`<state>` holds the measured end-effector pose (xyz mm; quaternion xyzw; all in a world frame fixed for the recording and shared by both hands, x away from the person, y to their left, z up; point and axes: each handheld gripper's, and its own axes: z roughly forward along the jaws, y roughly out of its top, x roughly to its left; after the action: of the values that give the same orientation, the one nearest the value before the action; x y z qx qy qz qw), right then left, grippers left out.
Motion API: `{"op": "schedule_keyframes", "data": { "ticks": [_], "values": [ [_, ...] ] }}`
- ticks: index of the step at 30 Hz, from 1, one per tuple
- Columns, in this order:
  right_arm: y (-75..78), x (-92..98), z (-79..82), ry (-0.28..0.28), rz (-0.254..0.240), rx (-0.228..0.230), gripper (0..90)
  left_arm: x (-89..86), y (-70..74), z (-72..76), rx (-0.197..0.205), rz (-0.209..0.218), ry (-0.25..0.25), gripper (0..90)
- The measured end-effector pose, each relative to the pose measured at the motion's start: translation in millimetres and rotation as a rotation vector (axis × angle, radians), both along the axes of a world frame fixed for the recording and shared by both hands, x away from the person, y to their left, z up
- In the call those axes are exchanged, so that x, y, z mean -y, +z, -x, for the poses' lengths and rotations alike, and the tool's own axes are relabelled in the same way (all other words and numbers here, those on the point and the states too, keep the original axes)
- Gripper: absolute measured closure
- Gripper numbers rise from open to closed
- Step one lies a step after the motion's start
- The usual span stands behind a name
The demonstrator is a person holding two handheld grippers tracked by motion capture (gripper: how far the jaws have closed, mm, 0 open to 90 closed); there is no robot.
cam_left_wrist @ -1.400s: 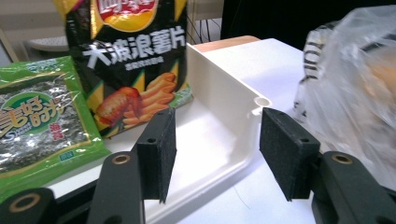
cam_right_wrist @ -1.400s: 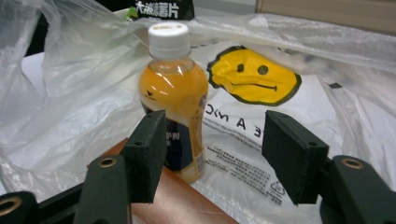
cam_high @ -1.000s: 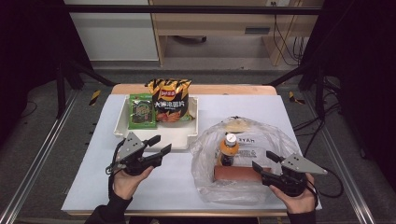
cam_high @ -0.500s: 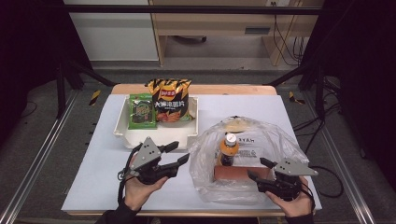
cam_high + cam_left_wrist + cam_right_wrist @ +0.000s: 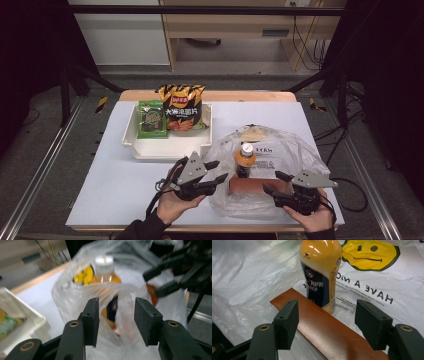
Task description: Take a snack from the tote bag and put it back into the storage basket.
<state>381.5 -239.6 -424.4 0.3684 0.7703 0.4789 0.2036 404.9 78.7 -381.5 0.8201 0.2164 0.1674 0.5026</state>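
Right gripper nearest, at near right table edge, jaws apart, straddling brown box without touching. Left gripper at plastic bag left edge, jaws just been closing, bag film between, pads not yet pressing. Orange bottle upright inside bag, behind box. Farther: white tray with chip bag, green packet.

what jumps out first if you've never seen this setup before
A crinkled clear plastic bag with a yellow smiley face lies at the table's right, holding an upright orange drink bottle with a white cap and a flat reddish-brown box. The left hand-held gripper reaches the bag's left edge, bag film between its jaws, which have just been closing; the right hand-held gripper stands open over the box. Behind sits a white tray with snack packets.
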Motion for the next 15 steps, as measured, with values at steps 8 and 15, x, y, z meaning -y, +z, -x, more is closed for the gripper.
{"op": "schedule_keyframes", "data": {
  "ticks": [8, 15],
  "values": [
    [-10.2, -6.8, -3.0, 0.051, 0.042, -0.032, 38.0, 4.2, -49.9, -7.0, -0.083, -0.108, 0.008, 57.3],
    [-19.9, -14.2, -9.0, 0.087, 0.088, -0.044, 31.8, 2.1, -78.0, -13.0, -0.121, -0.184, 0.035, 58.4]
  ]
}}
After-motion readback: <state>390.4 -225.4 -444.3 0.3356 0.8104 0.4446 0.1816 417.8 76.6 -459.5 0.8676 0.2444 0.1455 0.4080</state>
